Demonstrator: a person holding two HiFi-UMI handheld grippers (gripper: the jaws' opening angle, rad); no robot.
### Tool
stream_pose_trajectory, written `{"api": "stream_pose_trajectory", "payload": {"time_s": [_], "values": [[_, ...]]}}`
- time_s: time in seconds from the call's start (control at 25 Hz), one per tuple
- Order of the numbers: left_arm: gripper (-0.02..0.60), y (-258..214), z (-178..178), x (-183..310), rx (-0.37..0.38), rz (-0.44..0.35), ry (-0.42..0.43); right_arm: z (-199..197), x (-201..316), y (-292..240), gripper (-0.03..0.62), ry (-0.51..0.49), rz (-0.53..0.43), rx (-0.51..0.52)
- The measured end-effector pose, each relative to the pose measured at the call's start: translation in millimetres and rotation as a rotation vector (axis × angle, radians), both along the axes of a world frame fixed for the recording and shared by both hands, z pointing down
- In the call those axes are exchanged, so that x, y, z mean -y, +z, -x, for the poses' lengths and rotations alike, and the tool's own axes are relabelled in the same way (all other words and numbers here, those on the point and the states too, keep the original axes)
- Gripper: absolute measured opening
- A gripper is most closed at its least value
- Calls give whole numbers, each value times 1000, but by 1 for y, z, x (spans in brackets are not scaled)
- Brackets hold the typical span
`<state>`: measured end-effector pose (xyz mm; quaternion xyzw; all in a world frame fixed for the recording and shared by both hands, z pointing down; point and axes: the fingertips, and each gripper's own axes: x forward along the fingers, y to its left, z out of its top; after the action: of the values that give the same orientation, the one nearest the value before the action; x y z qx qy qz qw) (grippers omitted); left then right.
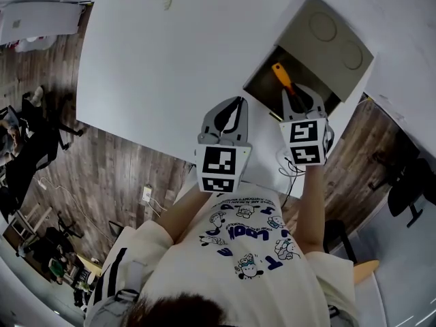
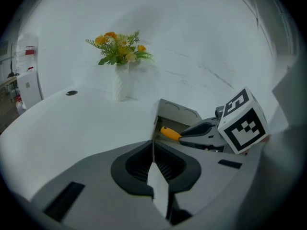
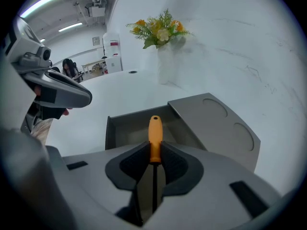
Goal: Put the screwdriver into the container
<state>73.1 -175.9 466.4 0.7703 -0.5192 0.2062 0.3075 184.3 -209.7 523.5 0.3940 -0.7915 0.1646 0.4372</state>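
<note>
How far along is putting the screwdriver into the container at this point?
Done: the screwdriver is picked up, clamped by its orange handle in the right gripper. In hand: it hangs handle first over the open part of the container, not yet inside. Left: lowering it in and letting go. The left gripper is shut and empty nearby.

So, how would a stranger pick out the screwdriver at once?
At the right edge of the white table stands a grey container, partly open. Over its opening the right gripper grips the screwdriver, the only tool there, with a bright orange handle.
</note>
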Motion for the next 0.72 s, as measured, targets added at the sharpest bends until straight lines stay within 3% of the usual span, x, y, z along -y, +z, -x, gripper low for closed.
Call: {"api": "stream_pose_trajectory", "payload": {"time_s": [0.56,0.72], "values": [[23,6,11,-5,10,15,-33,-5,0,18,87,-30,28,-68],[23,1,11,-4,5,4,-27,-4,3,8,124,-3,5,-49]]}}
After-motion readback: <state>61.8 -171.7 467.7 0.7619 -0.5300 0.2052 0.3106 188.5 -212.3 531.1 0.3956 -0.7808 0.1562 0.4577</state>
